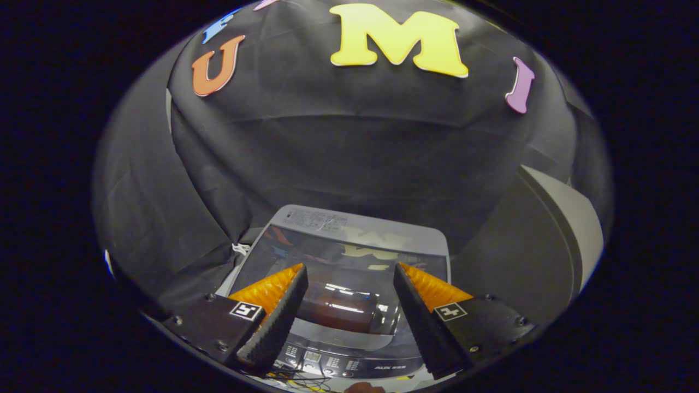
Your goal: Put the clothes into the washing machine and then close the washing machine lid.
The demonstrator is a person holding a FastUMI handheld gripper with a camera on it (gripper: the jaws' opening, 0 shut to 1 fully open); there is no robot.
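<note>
fingers [349,305] apart, empty | washing machine lid [349,256] at 12 o'clock looks shut | risk: clothes unloaded, lid must reopen

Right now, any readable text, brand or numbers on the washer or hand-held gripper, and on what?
Washing machine lid, rear sticker: print too small to read.
Control panel: brand mark and button captions too blurred to read.
Hand-held gripper, fingers open above the lid: square coded markers, no words.

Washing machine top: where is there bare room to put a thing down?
The closed glass lid is bare between its grey rear strip and the control panel. The panel is crowded with buttons. The open gripper holds nothing.
</note>
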